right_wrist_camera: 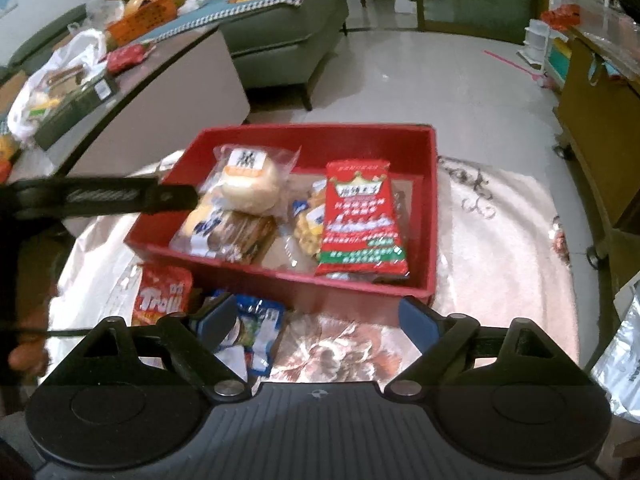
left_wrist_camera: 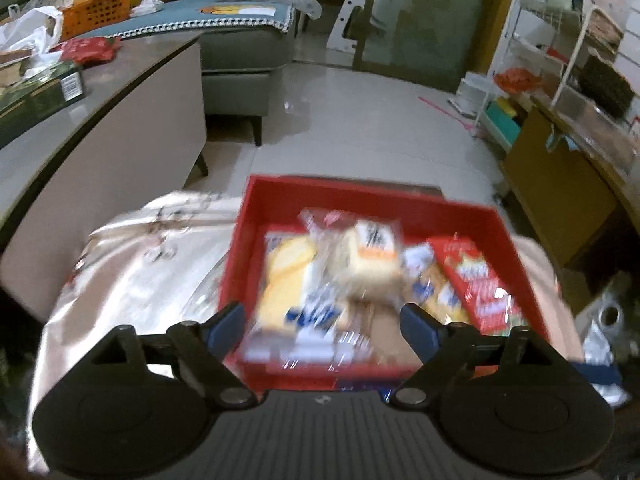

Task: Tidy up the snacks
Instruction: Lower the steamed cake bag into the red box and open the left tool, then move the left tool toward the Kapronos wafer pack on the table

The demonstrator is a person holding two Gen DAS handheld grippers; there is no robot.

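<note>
The left gripper (left_wrist_camera: 322, 322) hangs over the red tray (right_wrist_camera: 428, 216), its jaws apart and pressing on nothing; the picture there is blurred. The right gripper (right_wrist_camera: 320, 318) is also released, low over the pale cloth (right_wrist_camera: 500, 240) before the tray. Near it two packets lie outside the tray: a red Trolli bag (right_wrist_camera: 162, 294) and a blue-white packet (right_wrist_camera: 262, 326). Inside the tray I count one wrapped bun (right_wrist_camera: 250, 184) on top, one red-green bag (right_wrist_camera: 360, 220) and some more wrapped pastries.

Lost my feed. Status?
Left gripper open over red bin. Right gripper open, empty. Trolli bag, blue packet outside bin. Nothing blocking.
</note>
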